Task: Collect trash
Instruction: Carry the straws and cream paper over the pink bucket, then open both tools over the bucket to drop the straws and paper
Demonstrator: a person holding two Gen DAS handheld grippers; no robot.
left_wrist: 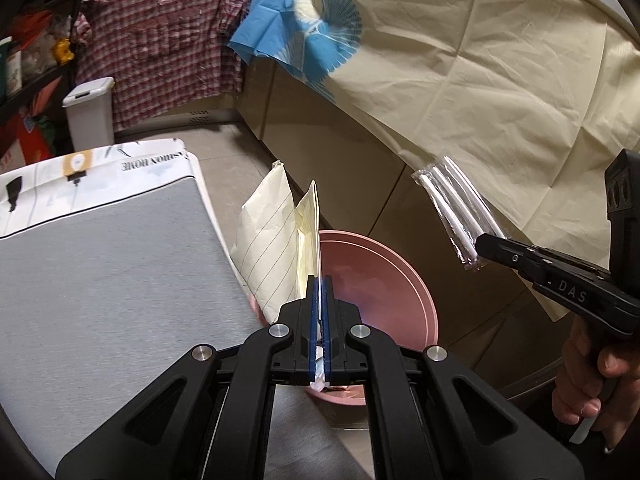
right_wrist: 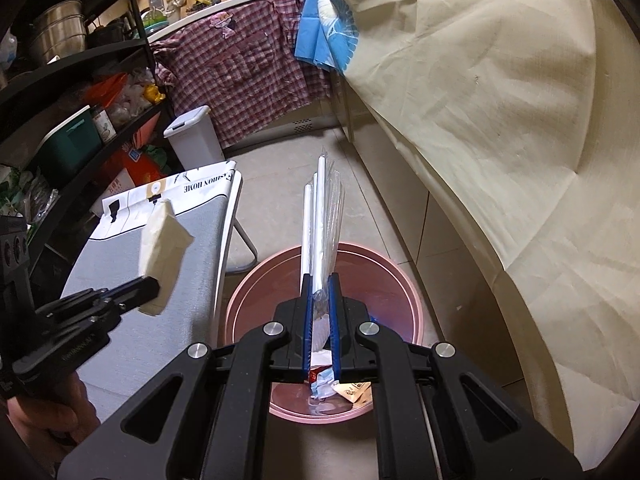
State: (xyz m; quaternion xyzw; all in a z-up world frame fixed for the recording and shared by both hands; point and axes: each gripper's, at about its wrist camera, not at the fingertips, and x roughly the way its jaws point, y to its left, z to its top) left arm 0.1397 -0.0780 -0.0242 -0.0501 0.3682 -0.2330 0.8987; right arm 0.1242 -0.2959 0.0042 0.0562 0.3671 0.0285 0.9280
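Observation:
My left gripper (left_wrist: 319, 280) is shut on a folded sheet of cream lined paper (left_wrist: 272, 248) and holds it over the near-left rim of the pink bucket (left_wrist: 400, 280) on the floor. My right gripper (right_wrist: 320, 280) is shut on a clear plastic packet of white straws (right_wrist: 324, 216) and holds it upright over the pink bucket (right_wrist: 256, 280). The bucket holds a few wrappers (right_wrist: 340, 390). The straw packet (left_wrist: 452, 208) and right gripper (left_wrist: 486, 242) show in the left wrist view. The paper (right_wrist: 162, 248) and left gripper (right_wrist: 150, 286) show in the right wrist view.
A grey padded board (left_wrist: 100, 280) with a printed cover stands left of the bucket. A cream cloth (right_wrist: 500, 120) hangs over the counter on the right. A white lidded bin (right_wrist: 196, 140), a checked shirt (right_wrist: 248, 68) and cluttered black shelves (right_wrist: 80, 80) lie beyond.

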